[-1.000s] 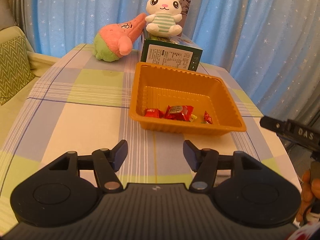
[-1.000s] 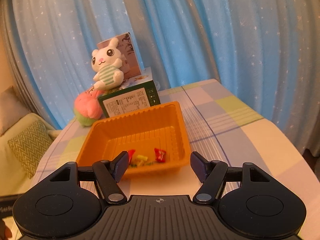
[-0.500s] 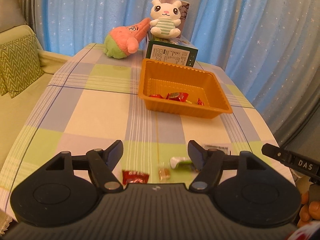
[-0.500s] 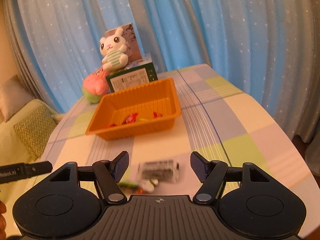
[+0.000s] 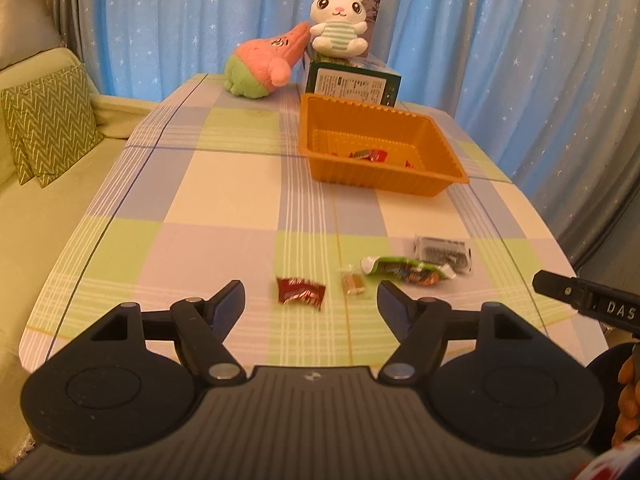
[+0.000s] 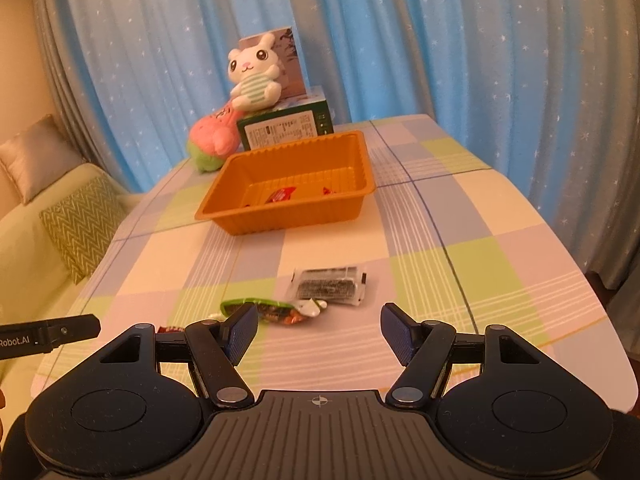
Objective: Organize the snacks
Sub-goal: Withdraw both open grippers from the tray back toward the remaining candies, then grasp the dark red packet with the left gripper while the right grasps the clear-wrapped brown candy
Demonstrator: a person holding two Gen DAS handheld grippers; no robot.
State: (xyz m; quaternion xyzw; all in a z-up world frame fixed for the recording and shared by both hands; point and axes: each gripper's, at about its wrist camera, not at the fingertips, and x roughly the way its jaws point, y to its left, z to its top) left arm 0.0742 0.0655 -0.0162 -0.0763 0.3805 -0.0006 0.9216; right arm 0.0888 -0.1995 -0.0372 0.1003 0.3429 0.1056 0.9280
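Snack packets lie loose on the checked-cloth desk [image 5: 224, 200] just ahead of both spread, empty grippers, the left gripper [image 5: 311, 300] facing a red foil candy [image 5: 300, 291], the right gripper [image 6: 319, 326] near a green wrapper [image 6: 272, 309] and black sachet [image 6: 327, 283], beyond them the orange plastic tray [image 6: 280, 222] holding red candies.

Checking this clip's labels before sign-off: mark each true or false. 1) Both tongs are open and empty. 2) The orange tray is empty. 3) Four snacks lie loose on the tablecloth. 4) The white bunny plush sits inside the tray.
1) True: left tongs and right tongs are open, holding nothing.
2) False: the orange tray holds a few red-wrapped candies.
3) True: red candy, small tan sweet, green packet, dark packet.
4) False: the bunny plush sits on a green box behind the tray.
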